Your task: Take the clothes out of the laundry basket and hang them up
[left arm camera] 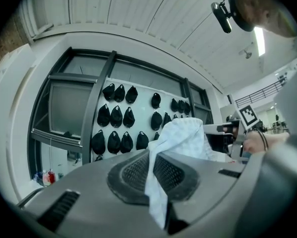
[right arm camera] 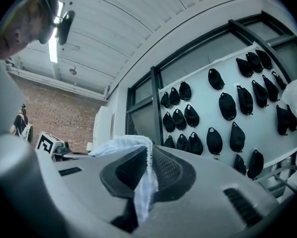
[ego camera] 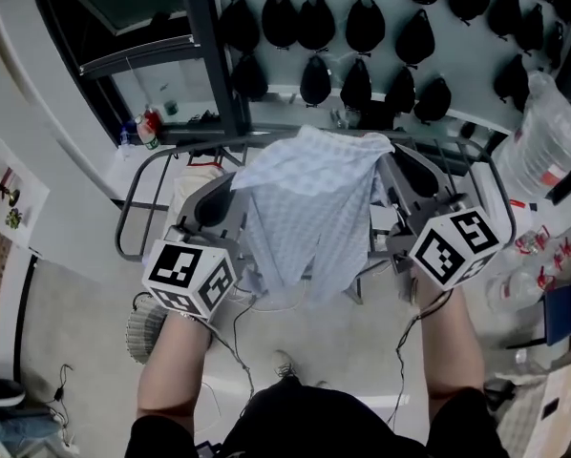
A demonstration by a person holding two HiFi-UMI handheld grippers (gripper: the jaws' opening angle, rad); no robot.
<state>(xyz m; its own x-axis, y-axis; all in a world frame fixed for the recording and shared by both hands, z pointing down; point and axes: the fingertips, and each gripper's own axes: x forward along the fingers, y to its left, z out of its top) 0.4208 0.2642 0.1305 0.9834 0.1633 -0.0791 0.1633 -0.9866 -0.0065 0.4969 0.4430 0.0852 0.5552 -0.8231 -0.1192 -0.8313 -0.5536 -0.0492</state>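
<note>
Far left, a dark window frame [ego camera: 204,55] with clutter on the sill; below it the grey tube drying rack [ego camera: 123,227], whose bar runs across behind the cloth; the left gripper [ego camera: 236,184] is held level in front of the rack, its left marker cube [ego camera: 188,275] nearest the camera; in the left gripper view the jaws are together, clamped on a fold of the cloth that runs down between the dark ribbed pads; centre, the checked garment [ego camera: 309,208], white with a pale blue check, is up in the air, stretched between the two grippers; its top edge is bunched at rack-bar level and the rest hangs down in loose folds over the floor; whether it touches the rack cannot be told; it is not in any basket; behind it, a pale wall with rows of black caps [ego camera: 362,22]; right of centre, the right gripper [ego camera: 392,172] with the right marker cube [ego camera: 454,246], tilted slightly up; in the right gripper view its jaws are closed on the garment's edge, a thin strip of cloth pinched between the pads; far right, clear plastic bottles [ego camera: 551,141] beside the rack.
</note>
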